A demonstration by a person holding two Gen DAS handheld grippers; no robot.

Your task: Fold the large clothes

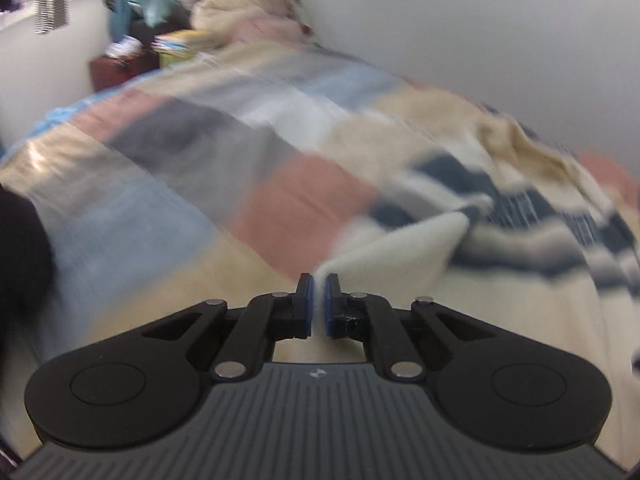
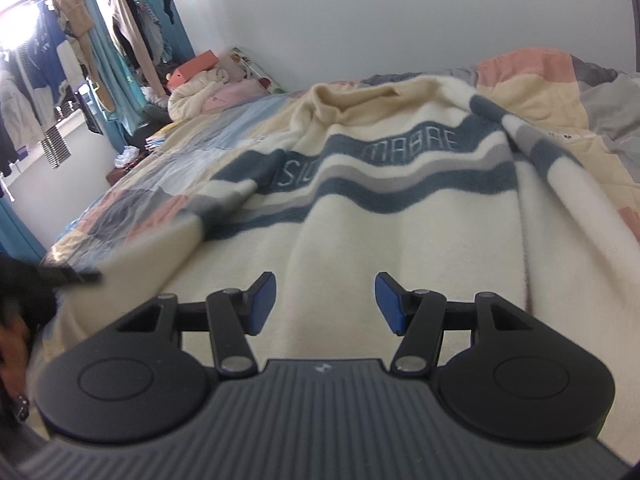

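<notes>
Left gripper [image 1: 318, 300] pinching sweater [image 1: 400, 248] edge; bare bedspread [image 1: 180, 208] alongside.

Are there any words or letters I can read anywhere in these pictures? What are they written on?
"MABRE": pale letters, as far as they can be made out, woven into the blue stripe of the cream sweater spread on the bed.
"SIU": partial letters on the same stripe further left, the rest hidden by a fold; uncertain.
A small logo mark on the right gripper: no readable letters.
Left wrist view: too blurred; nothing reads.
</notes>
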